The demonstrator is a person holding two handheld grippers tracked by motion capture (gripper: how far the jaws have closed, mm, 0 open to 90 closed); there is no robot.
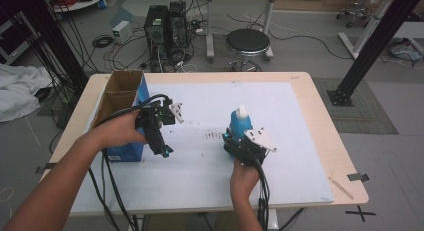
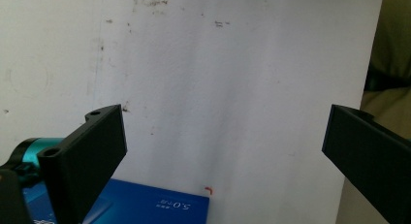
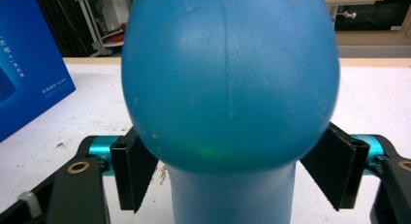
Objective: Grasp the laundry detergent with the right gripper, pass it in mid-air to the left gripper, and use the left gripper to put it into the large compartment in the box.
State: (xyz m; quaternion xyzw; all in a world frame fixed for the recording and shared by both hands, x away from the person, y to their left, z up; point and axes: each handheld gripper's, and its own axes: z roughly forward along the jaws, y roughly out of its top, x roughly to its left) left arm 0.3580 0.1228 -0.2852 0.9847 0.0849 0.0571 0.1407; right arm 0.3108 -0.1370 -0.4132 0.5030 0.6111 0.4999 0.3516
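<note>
My right gripper (image 1: 239, 141): black body, teal fittings, grey plate on top, black jaws showing against blue bottle (image 1: 240, 125). Bottle wearing white cap, plain blue body with faint seam line. My left gripper (image 1: 161, 136): black, teal tip, black cable trailing. Box (image 1: 131, 151) at worktop's left edge showing blue side with small white lettering, brown cardboard inside. Mat (image 1: 280, 141) lying white, speckled with dark smudges; worktop (image 1: 327, 136) rim showing pale wood.
</note>
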